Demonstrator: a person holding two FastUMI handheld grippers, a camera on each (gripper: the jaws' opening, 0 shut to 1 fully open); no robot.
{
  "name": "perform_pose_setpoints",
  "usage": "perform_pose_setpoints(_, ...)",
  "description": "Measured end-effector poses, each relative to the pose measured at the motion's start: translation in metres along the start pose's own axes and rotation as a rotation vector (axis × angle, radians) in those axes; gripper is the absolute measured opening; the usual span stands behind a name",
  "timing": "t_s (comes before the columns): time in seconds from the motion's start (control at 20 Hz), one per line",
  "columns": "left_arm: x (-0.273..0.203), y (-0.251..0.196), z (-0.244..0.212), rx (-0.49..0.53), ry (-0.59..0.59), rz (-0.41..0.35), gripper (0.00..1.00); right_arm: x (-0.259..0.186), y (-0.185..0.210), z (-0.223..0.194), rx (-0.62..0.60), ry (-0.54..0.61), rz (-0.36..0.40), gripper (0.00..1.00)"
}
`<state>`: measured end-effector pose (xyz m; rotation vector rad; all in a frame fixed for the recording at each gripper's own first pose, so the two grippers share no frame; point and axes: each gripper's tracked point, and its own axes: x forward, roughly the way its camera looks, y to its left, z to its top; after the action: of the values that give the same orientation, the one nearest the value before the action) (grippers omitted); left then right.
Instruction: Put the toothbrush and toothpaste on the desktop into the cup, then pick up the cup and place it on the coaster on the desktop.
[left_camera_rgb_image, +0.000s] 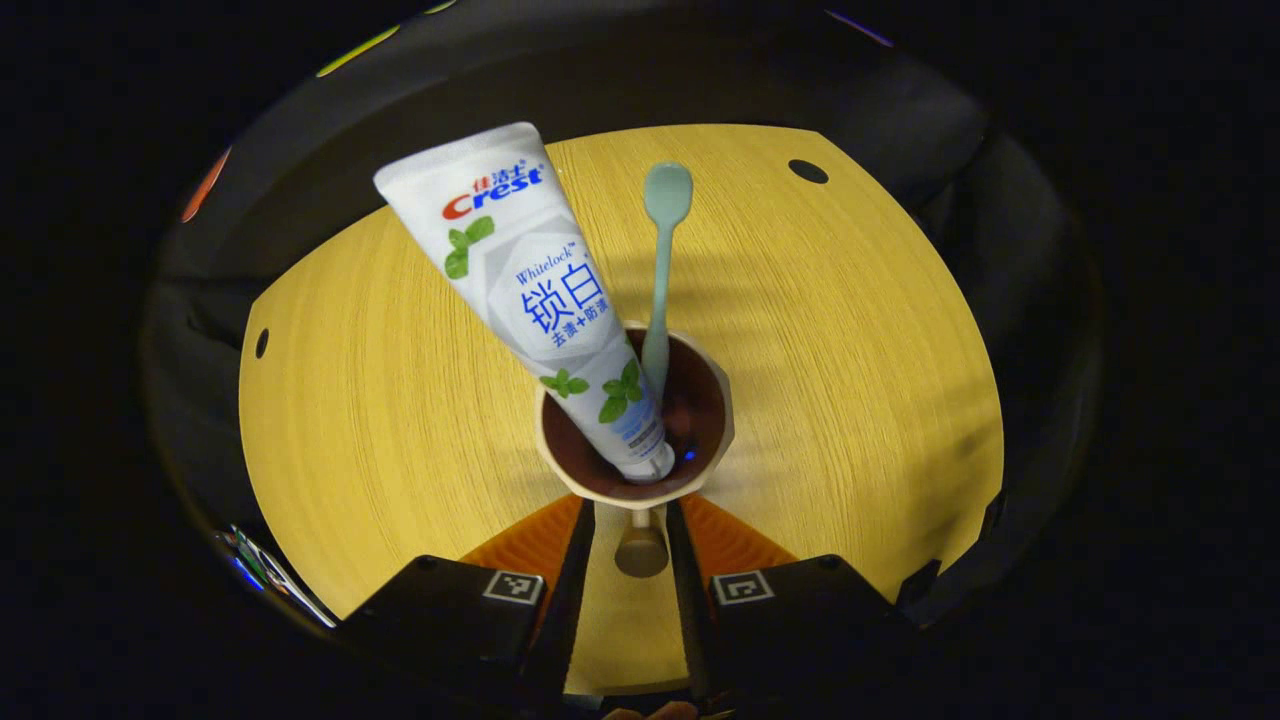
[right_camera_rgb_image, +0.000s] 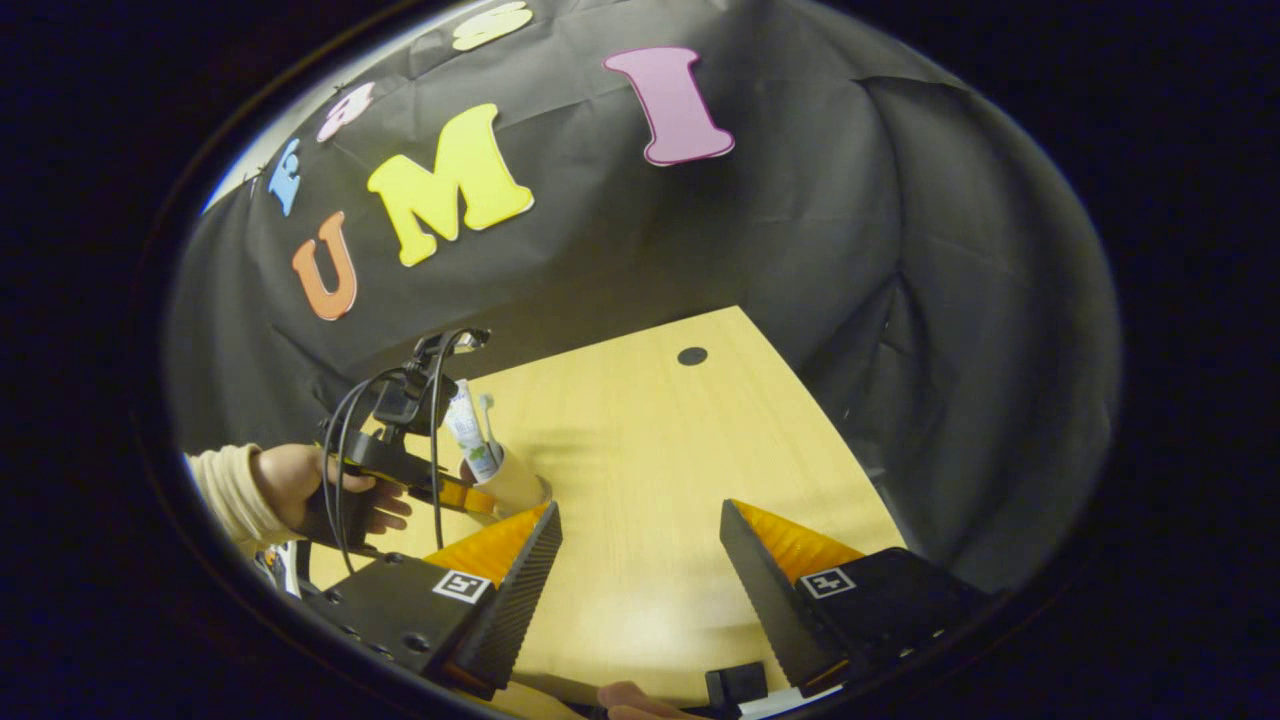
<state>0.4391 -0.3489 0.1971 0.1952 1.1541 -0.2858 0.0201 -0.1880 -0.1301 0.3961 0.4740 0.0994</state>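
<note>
In the left gripper view, the left gripper clamps the cup by its handle above the tabletop, with the toothpaste and toothbrush standing inside. In the right gripper view, the right gripper hangs open and empty. The carrying step seems in hand; next, lower the cup onto the coaster.

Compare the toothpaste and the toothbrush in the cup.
The toothpaste is a wide, flat white tube with print; the toothbrush is a thin, plain pale-green stick. The toothpaste leans far left; the toothbrush stands nearly upright. Both sit in the cup, ends sticking out.
</note>
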Motion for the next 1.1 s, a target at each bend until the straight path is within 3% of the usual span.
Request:
perform_pose_setpoints(0.05, -0.011, 0.002, 0.001, -0.004, -0.019, 0.006, 0.49, 0.0, 0.004, -0.001, -0.005, 0.001, 0.002, 0.96)
perform_pose_setpoints(0.25, -0.069, 0.013, -0.002, -0.033, -0.108, 0.01, 0.75, 0.0, 0.024, -0.004, -0.037, -0.006, 0.008, 0.96)
perform_pose_setpoints(0.55, -0.165, 0.044, 0.011, -0.03, -0.295, 0.061, 0.81, -0.002, 0.064, -0.005, -0.113, -0.038, 0.008, 0.93)
perform_pose_setpoints(0.6, -0.179, 0.046, 0.011, -0.031, -0.308, 0.05, 0.81, -0.003, 0.072, -0.005, -0.132, -0.047, 0.006, 0.96)
perform_pose_setpoints(0.65, -0.194, 0.049, 0.01, -0.036, -0.321, 0.049, 0.88, -0.004, 0.08, -0.002, -0.154, -0.061, 0.001, 0.96)
perform_pose_setpoints(0.7, -0.18, 0.054, -0.005, -0.043, -0.344, 0.052, 0.81, -0.006, 0.089, 0.003, -0.171, -0.084, -0.002, 0.96)
perform_pose_setpoints(0.75, -0.21, 0.06, -0.01, -0.051, -0.374, 0.056, 0.81, -0.008, 0.099, 0.008, -0.184, -0.103, -0.002, 0.96)
perform_pose_setpoints(1.1, -0.27, 0.1, -0.036, -0.075, -0.53, 0.089, 0.83, -0.019, 0.167, 0.015, -0.246, -0.182, 0.006, 0.94)
